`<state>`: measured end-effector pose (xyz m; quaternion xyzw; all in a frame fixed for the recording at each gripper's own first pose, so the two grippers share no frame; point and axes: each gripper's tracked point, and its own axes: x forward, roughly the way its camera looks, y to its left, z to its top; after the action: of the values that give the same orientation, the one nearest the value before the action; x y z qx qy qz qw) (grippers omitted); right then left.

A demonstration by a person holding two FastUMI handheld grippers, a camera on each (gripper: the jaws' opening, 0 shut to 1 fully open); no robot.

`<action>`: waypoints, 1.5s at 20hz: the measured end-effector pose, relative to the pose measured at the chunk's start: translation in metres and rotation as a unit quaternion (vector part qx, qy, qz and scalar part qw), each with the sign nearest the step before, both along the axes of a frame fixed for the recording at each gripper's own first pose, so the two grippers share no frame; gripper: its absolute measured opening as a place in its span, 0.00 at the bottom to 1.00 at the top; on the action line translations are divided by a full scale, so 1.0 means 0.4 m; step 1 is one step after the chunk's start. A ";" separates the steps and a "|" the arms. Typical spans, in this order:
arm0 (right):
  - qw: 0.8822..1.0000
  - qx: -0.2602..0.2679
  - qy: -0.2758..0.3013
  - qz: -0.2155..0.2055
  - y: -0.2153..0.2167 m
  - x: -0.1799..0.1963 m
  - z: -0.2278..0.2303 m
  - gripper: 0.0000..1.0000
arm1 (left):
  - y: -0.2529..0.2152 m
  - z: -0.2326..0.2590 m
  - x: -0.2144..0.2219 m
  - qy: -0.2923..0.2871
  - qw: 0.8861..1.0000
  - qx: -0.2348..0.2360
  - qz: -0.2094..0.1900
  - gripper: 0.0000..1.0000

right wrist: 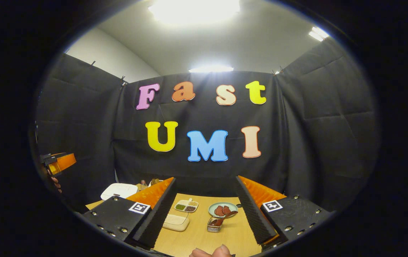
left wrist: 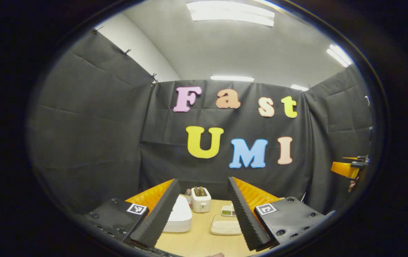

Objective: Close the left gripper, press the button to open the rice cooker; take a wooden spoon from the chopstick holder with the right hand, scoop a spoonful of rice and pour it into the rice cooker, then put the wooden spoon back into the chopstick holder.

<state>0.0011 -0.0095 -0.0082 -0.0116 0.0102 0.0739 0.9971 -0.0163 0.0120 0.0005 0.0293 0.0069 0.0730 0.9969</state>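
The white rice cooker (left wrist: 179,215) sits on the wooden table with its lid down, just behind my left gripper's left finger. My left gripper (left wrist: 203,181) is open, raised above the table with nothing between its fingers. In the right gripper view the rice cooker (right wrist: 119,191) lies far left. A small metal chopstick holder (right wrist: 213,225) stands mid-table with a wooden spoon (right wrist: 226,216) leaning out of it to the right. My right gripper (right wrist: 205,179) is open and empty, held high and short of the holder. The left gripper (right wrist: 59,162) shows at the left edge, the right gripper (left wrist: 348,167) at the far right.
A toaster (left wrist: 201,200) stands behind the cooker. A cream lidded box (right wrist: 176,222) and a divided dish of grains (right wrist: 186,206) lie left of the holder, with a green plate of reddish pieces (right wrist: 223,208) behind it. Fingers of a hand (right wrist: 212,251) show at the bottom edge.
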 end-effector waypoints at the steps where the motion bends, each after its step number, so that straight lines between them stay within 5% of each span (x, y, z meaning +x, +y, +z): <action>1: 1.000 0.002 0.001 0.004 -0.007 0.003 -0.004 0.98 | -0.001 -0.001 -0.003 0.002 1.000 0.004 0.003 0.90; 9: 0.999 0.043 0.019 0.024 -0.030 0.035 -0.044 0.98 | 0.002 -0.012 -0.013 0.014 1.000 0.016 0.018 0.90; 10: 0.998 0.049 0.015 0.025 -0.023 0.038 -0.035 0.99 | -0.001 -0.013 -0.009 0.015 1.000 0.013 0.014 1.00; 13: 0.999 0.044 0.007 0.012 -0.006 0.056 -0.030 0.98 | 0.020 -0.020 0.012 0.014 1.000 0.008 0.010 0.90; 21: 1.000 0.013 0.009 -0.018 0.214 0.105 -0.032 0.98 | 0.147 -0.070 0.076 0.032 0.999 0.001 0.038 0.87; 25: 0.999 0.000 0.015 -0.032 0.311 0.110 -0.046 0.98 | 0.188 -0.127 0.098 0.070 0.996 -0.006 0.050 0.60; 26: 0.999 -0.008 0.014 -0.031 0.336 0.113 -0.049 0.98 | 0.200 -0.141 0.104 0.077 0.996 -0.006 0.054 0.41; 30: 0.998 -0.050 0.029 -0.032 0.393 0.122 -0.074 0.99 | 0.236 -0.203 0.118 0.121 0.989 -0.012 0.088 0.27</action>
<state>0.0501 0.1478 -0.0380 -0.0588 0.0429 0.0415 0.9965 0.0310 0.1062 -0.0808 0.0253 0.1306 0.1559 0.9788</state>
